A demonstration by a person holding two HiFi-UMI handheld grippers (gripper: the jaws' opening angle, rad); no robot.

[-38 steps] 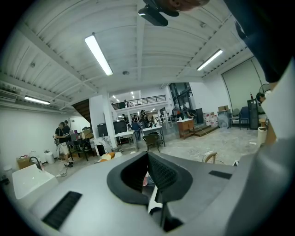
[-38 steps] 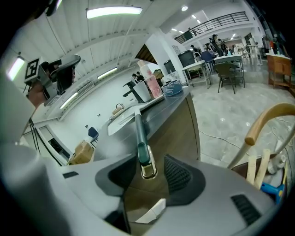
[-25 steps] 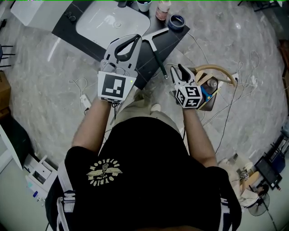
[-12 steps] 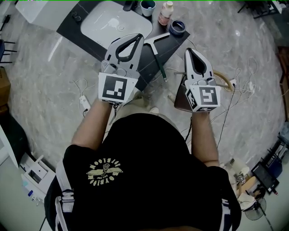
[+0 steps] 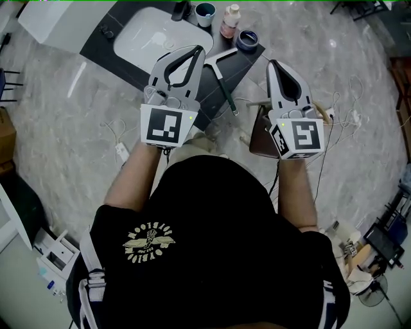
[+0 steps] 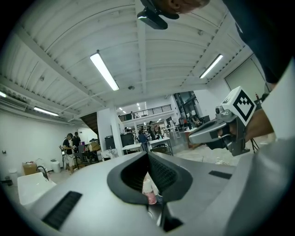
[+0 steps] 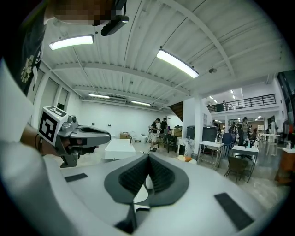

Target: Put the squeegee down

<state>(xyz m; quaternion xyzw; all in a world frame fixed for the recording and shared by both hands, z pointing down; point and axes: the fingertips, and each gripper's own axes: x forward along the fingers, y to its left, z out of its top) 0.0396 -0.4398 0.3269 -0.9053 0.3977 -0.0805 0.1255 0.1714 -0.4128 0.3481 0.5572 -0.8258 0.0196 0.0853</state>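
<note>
Marbled grey floor [image 5: 64, 128] fills most of the head view, and at its top edge stands a dark counter [image 5: 103, 45] with a white sink [image 5: 160, 32] set into it; that sink is the marker for everything else. The squeegee [image 5: 224, 82] lies flat on the counter just to the right of the sink, held by neither tool. Its pale crossbar is nearest the sink's right rim. Its dark handle runs away from the sink toward the person, and the handle's end seems to reach past the counter's near edge. A cup [image 5: 205, 9], a small bottle [image 5: 229, 20] and a dark round tub [image 5: 247, 40] stand beyond it, also right of the sink. The left gripper [image 5: 198, 51] hangs over the sink's near right corner with its jaws clenched on nothing, its tips just beside the crossbar. The right gripper [image 5: 273, 64] is further right of the sink, off the counter's edge, also pressed closed and empty. So the squeegee lies between the two tools, its long axis roughly parallel to both, the left one nearer. Both gripper views look out level across the hall, not down at the counter, and the squeegee shows in neither. Judging by this, the setting-down looks finished. Any further touch would mean tipping a tool downward, and the overhanging handle could be knocked.
</note>
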